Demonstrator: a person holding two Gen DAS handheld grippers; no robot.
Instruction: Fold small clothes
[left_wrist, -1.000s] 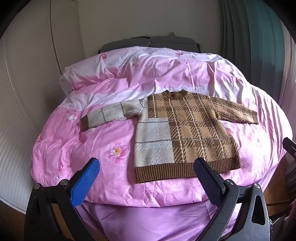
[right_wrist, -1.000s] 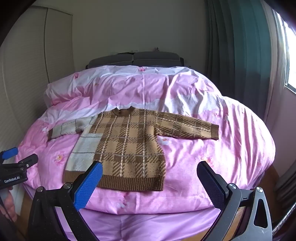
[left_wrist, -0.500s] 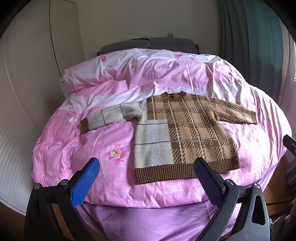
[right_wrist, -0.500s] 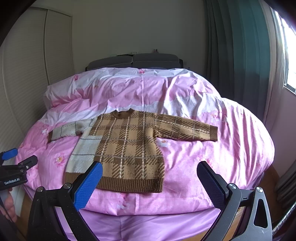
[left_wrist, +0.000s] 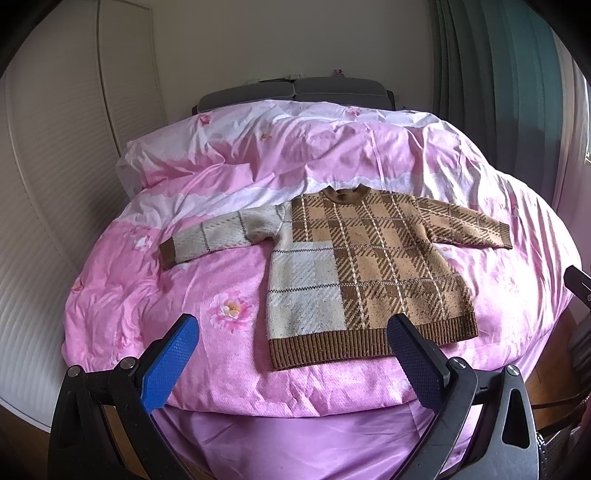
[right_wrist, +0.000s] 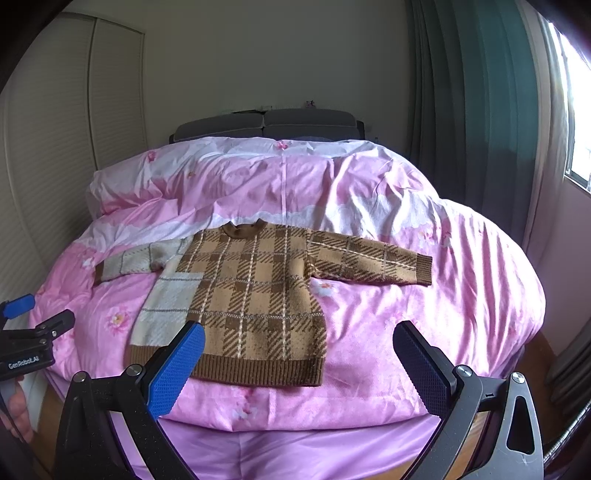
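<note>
Bedroom, pink floral duvet on bed. Left gripper and right gripper: jaws released, holding nothing, short of the near bed edge. Plaid sweater at 12 o'clock, flat, sleeves outspread. Grey headboard beyond.

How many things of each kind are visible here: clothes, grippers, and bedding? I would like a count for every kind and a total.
Clothes: 1, the brown and cream plaid knit sweater lying flat.
Grippers: 2, the left gripper and the right gripper, both open.
Bedding: 1, the pink floral duvet.
Total: 4
</note>
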